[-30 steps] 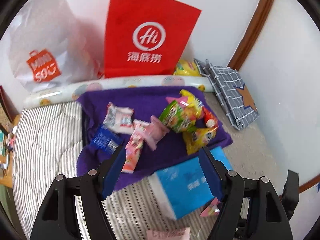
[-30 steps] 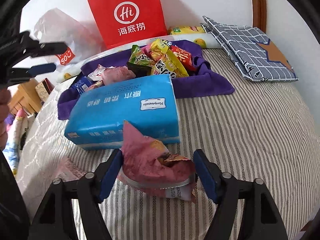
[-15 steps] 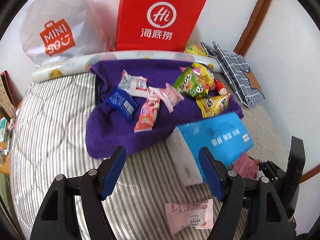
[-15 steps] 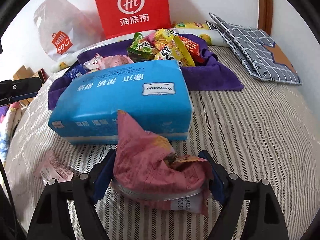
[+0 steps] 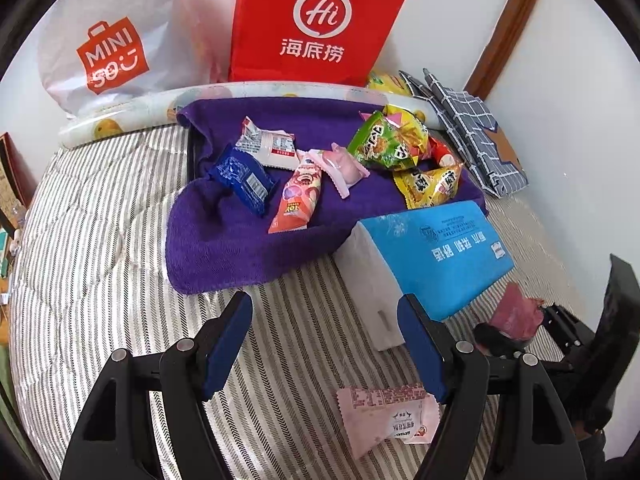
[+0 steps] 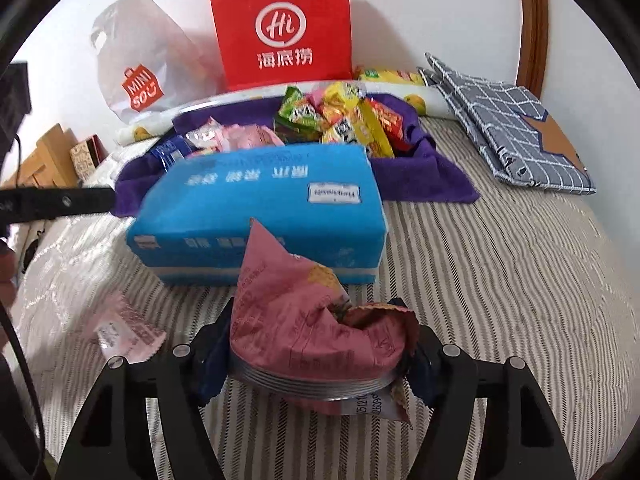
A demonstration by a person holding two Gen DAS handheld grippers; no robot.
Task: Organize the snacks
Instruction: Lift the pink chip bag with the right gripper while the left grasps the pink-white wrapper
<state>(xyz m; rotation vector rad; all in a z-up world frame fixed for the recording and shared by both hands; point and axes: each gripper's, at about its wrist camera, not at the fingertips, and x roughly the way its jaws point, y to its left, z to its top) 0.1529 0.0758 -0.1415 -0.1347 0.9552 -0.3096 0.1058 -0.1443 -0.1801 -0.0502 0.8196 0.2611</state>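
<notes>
Right gripper (image 6: 316, 356) jaws clamped on maroon snack packet (image 6: 308, 320); purple towel (image 6: 420, 184) dead ahead beyond tissue pack (image 6: 260, 208); left gripper (image 5: 324, 344) jaws apart, empty

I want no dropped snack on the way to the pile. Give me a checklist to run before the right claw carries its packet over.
1. Right claw shut on the dark pink packet: ok.
2. Grip centred: not ok, the packet is crumpled and bulges above the fingers.
3. Left claw open and empty: ok.
4. Straight path to the purple towel: not ok, the blue tissue pack lies in between.
5. Bare spot on the towel: ok, at its near left part.
6. Light pink packet still on the bedcover: not ok, it lies off the towel.
</notes>
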